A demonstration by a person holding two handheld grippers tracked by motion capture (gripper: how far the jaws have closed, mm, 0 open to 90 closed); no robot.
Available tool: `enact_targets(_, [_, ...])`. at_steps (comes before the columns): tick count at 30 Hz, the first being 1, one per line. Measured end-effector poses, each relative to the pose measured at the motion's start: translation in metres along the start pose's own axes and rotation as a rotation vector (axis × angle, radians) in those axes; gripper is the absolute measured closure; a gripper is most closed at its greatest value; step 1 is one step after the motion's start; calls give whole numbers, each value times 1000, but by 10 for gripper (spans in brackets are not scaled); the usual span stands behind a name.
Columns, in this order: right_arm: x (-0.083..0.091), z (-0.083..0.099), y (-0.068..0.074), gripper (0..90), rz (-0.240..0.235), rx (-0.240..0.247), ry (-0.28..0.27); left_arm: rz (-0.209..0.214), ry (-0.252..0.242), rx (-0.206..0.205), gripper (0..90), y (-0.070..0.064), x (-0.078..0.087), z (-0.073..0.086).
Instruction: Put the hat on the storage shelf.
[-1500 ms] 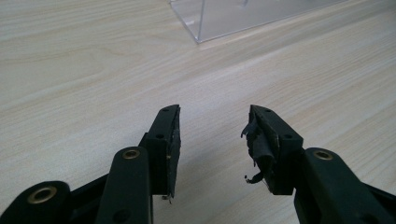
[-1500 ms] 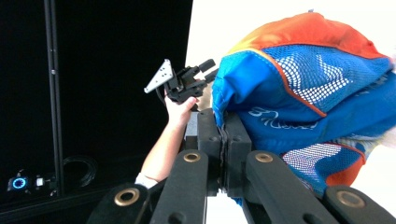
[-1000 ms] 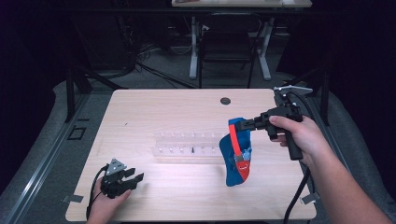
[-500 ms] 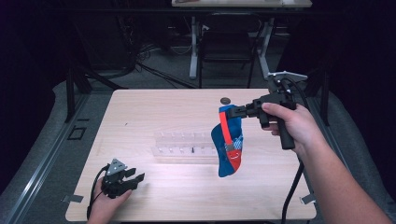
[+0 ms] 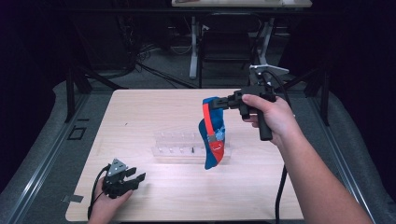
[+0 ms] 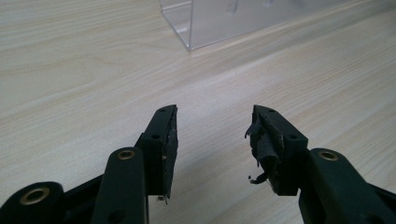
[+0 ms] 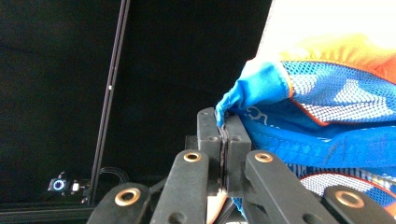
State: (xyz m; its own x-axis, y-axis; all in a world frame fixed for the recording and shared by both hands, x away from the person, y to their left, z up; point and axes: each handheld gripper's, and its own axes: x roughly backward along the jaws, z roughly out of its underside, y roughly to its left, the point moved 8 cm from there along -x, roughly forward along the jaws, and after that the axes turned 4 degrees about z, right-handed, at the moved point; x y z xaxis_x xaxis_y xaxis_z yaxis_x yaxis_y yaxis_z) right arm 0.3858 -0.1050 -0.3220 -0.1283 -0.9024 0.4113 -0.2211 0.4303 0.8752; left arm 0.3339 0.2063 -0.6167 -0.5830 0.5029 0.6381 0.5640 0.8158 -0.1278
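Left hand-held gripper [image 5: 135, 179] parked low on the tabletop [image 5: 140, 116], jaws apart, empty, out of the way. Farther off, right hand-held gripper [image 5: 212, 104] raised, clamped on the blue-and-orange sock [image 5: 213, 140], dangling below it over the clear rack [image 5: 177, 148], hung free for straightening, probably.

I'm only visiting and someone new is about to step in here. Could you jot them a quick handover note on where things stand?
Right gripper: shut on the cuff of the blue and orange sock, which hangs in the air above the clear plastic rack.
Left gripper: open, holding nothing, low over the table near its front left corner.
Done: sock picked up.
Left: probably setting the sock down; where it goes isn't clear.
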Motion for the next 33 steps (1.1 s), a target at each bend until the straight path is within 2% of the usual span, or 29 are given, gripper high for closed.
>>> enact_targets(3, [-8, -4, 3, 890, -3, 2, 1, 3, -10, -5, 519, -3, 1, -2])
enact_targets(5, [-12, -6, 4, 890, -7, 1, -6, 7, 2, -7, 519, -4, 2, -2])
enact_targets(10, [-23, -13, 7, 890, -13, 1, -17, 27, -57, -34, 519, -18, 5, -15])
enact_targets(14, [-31, -17, 7, 890, -14, -3, -18, 49, -88, -78, 519, -33, 9, -29])
enact_targets(15, [-31, -17, 7, 890, -14, -3, -18, 49, -88, -78, 519, -33, 9, -29])
enact_targets(18, [-37, -20, 5, 890, -17, -7, -22, 82, -121, -116, 519, -53, 10, -46])
enact_targets(19, [-37, -20, 5, 890, -17, -7, -22, 82, -121, -116, 520, -53, 10, -46])
enact_targets(20, [-40, -21, 5, 890, -13, -10, -26, 102, -133, -143, 522, -65, 10, -55])
enact_targets(22, [-41, -22, 5, 890, -17, -12, -28, 128, -145, -168, 525, -78, 8, -63])
enact_targets(23, [-42, -23, 5, 890, -20, -9, -26, 128, -145, -168, 527, -78, 8, -63])
enact_targets(24, [-43, -23, 5, 890, -21, -12, -29, 146, -157, -192, 529, -91, 6, -71])
enact_targets(28, [-46, -24, 7, 890, -21, -9, -29, 171, -159, -228, 540, -111, -1, -82])
enact_targets(29, [-46, -24, 7, 890, -21, -9, -29, 171, -159, -228, 540, -111, -1, -82])
enact_targets(33, [-47, -24, 7, 889, -16, -8, -33, 190, -181, -263, 540, -133, -7, -96])
